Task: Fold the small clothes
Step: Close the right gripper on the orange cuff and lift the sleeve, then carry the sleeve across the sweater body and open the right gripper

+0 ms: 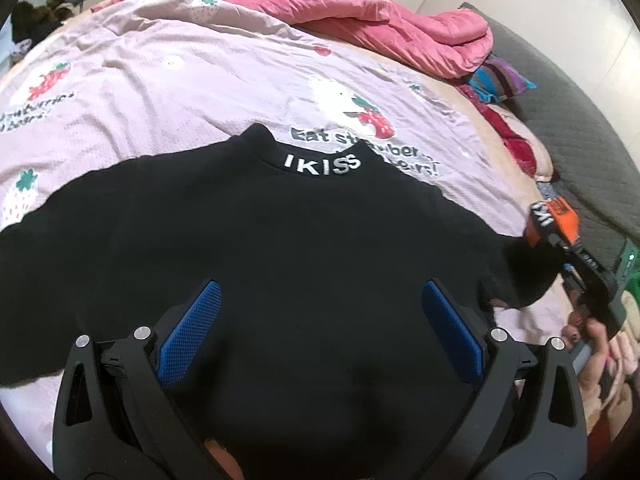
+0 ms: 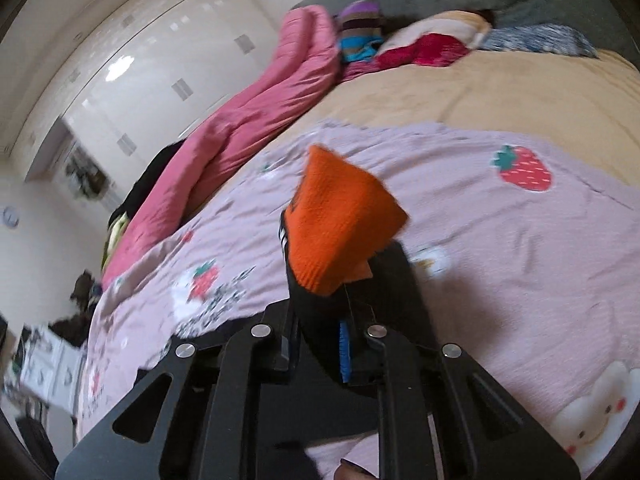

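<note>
A small black sweater (image 1: 280,248) with "IKISS" on its collar lies flat on the pink strawberry sheet (image 1: 160,92). My left gripper (image 1: 320,300) hovers open over its chest, blue pads (image 1: 192,336) wide apart and empty. My right gripper (image 2: 320,312) is shut on the sweater's sleeve, whose orange cuff (image 2: 340,220) sticks up beyond the fingers. In the left wrist view the right gripper (image 1: 560,240) holds that cuff (image 1: 554,218) lifted at the sweater's right side.
A rumpled pink quilt (image 1: 360,12) lies along the far side of the bed. Striped and red clothes (image 1: 500,80) are piled near a grey headboard (image 1: 580,128). A beige blanket (image 2: 480,92) lies beyond the sheet. White wardrobe doors (image 2: 160,60) stand behind.
</note>
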Demonstrator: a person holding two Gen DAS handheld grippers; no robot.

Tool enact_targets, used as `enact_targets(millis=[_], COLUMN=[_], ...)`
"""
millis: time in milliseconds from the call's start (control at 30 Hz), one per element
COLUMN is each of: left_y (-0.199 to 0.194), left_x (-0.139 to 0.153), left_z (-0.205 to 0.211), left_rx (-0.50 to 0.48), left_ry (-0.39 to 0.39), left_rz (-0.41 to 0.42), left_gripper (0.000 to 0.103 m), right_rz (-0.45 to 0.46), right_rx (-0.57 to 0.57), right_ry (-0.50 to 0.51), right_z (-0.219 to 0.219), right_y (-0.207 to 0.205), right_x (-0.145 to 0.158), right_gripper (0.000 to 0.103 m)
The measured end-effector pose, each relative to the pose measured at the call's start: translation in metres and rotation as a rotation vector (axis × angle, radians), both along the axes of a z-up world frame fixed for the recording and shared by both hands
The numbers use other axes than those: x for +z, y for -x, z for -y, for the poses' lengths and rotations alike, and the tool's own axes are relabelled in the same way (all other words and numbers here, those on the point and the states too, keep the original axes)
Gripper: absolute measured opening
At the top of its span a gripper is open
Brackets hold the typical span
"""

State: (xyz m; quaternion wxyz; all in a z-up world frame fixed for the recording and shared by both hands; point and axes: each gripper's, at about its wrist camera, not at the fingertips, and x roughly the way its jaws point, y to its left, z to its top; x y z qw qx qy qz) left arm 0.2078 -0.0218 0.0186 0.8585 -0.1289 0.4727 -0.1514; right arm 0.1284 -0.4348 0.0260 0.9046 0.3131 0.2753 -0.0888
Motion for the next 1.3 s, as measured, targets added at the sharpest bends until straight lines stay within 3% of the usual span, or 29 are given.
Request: enact_targets(millis=[600,967,1067,1300], left_y=[0.000,-0.005,-0.005,-0.010], left_x=[0.004,-0.008,-0.012,-0.031], left_z=[-0.019,-0.024,-0.022,-0.027], left_rx=[0.024,0.009,0.008,0.018], left_ry=[0.139,0.253,0.251,0.330], left_rz=[-0.034,-0.055,-0.061,-0.134], left_gripper=[0.094,0.094,0.094,0.094], right_rz=[0.001,-0.023,-0.031,-0.058], right_rx=[0.312,0.449,0.480,0.543], right_ry=[0.125,0.164,0.169,0.179], right_z=[-0.110,-0.161,-0.173,-0.198], right_y=[-0.013,-0.016,-0.018,-0.019], right_x=[0.013,0.001,-0.004,-0.017], right_gripper=[0.013,0.014,0.016,0.017])
